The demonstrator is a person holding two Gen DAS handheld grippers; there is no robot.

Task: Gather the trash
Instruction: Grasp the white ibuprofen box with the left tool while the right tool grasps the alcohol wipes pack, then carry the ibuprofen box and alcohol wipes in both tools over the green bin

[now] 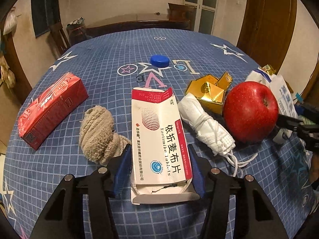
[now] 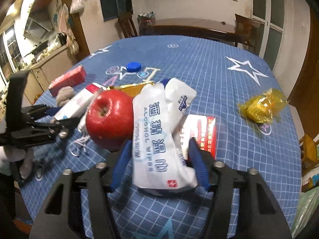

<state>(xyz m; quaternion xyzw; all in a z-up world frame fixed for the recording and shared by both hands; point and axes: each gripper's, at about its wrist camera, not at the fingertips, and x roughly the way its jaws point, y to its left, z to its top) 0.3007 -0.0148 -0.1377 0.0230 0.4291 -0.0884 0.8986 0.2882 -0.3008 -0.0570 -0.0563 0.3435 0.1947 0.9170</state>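
Observation:
My left gripper [image 1: 160, 155] is shut on a torn white and red tablet box [image 1: 159, 139], its blue pads pressed on both long sides, low over the blue checked tablecloth [image 1: 111, 55]. My right gripper [image 2: 159, 149] is shut on a white alcohol wipes packet [image 2: 155, 137], held just above the cloth beside a red apple [image 2: 109, 117]. The apple [image 1: 250, 111] also shows in the left wrist view. Other trash lies around: a blue bottle cap [image 1: 159, 60], a gold foil box [image 1: 211, 91], a yellow wrapper [image 2: 261, 107].
A red carton [image 1: 49, 109], a beige rolled cloth [image 1: 97, 133] and a white rolled sock [image 1: 205, 123] lie near the left gripper. A red and silver box [image 2: 203, 131] lies under the wipes packet. Wooden chairs and another table stand behind.

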